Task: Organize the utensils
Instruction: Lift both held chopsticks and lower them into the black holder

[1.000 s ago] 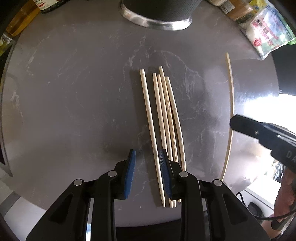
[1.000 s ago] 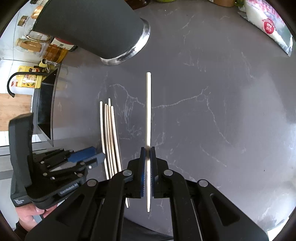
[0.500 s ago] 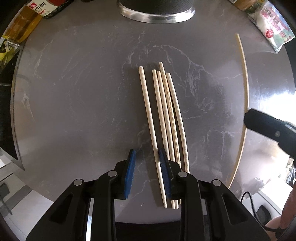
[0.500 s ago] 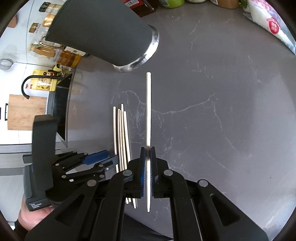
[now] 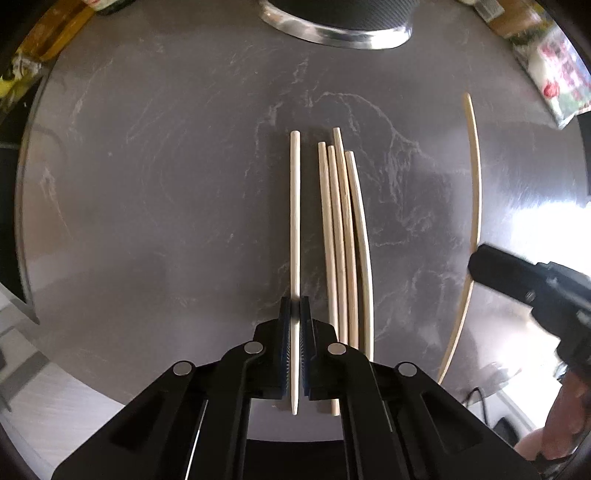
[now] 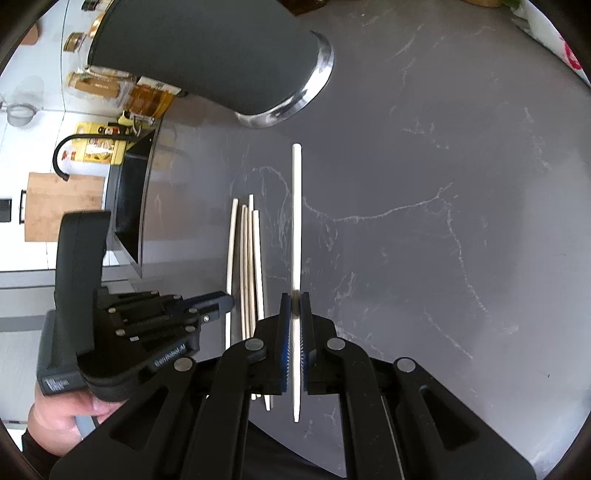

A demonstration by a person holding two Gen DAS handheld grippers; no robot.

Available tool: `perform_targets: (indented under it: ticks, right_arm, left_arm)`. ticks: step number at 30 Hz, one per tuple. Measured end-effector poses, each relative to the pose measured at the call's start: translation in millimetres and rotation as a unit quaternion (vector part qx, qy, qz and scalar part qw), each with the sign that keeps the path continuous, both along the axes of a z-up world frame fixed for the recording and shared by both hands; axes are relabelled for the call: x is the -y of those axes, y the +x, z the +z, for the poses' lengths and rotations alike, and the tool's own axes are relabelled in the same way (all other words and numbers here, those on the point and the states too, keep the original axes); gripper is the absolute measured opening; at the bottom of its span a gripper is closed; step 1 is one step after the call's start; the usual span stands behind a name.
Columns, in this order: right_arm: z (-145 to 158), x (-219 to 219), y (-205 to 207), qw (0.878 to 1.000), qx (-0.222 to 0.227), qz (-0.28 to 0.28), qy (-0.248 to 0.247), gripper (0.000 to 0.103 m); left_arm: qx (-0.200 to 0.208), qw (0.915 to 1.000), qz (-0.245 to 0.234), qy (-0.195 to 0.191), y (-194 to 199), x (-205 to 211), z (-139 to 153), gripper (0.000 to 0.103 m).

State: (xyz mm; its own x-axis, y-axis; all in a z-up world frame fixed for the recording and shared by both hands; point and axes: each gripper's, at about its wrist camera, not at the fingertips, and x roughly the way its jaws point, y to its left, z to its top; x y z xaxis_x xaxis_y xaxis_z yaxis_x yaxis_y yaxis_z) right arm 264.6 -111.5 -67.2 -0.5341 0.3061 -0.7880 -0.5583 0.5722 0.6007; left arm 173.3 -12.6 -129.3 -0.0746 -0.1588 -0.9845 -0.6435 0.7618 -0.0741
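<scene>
Grey marbled countertop (image 5: 155, 206) fills both views, bare over its wide left stretch, with its rim curving down the left where the sink (image 6: 129, 206) sits below. At the far edge stands a dark, steel-rimmed container (image 5: 336, 26); bottles and packets crowd the back corners. The left gripper (image 5: 294, 314), jaws just closed, pinches the leftmost chopstick (image 5: 294, 221) near its pointed end, set slightly apart from four loose chopsticks (image 5: 343, 240) lying side by side just to its right. Open counter lies beyond them. Further right, the right gripper (image 6: 294, 306) is clamped on another chopstick (image 6: 296, 221), held above the surface with clear grey counter to its right.
</scene>
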Motion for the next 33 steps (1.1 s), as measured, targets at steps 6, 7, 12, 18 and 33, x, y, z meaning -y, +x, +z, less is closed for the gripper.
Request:
perform_targets:
  ticks: [6, 7, 12, 18, 33]
  right_arm:
    - [12.8, -0.7, -4.2, 1.000, 0.016, 0.015, 0.002, 0.005]
    - [15.3, -1.3, -5.0, 1.000, 0.018, 0.016, 0.004, 0.005]
    - [32.6, -6.4, -13.1, 0.999, 0.034, 0.015, 0.016, 0.005]
    - [55.2, -10.8, -27.8, 0.998, 0.048, 0.004, 0.032, 0.005]
    - [126.7, -39.9, -23.4, 0.990, 0.121, -0.019, 0.075, 0.005]
  left_arm:
    - [0.045, 0.9989, 0.009, -0.014, -0.3, 7.8, 10.2, 0.004]
    - [0.051, 0.9986, 0.010, -0.014, -3.6, 9.9, 12.1, 0.004]
    - [0.089, 0.9960, 0.004, -0.003, -10.6, 18.1, 33.7, 0.004]
    - [0.141, 0.9900, -0.004, 0.010, -29.7, 20.0, 64.7, 0.004]
    - [0.253, 0.9665, -0.034, 0.026, -52.7, -29.4, 139.2, 0.004]
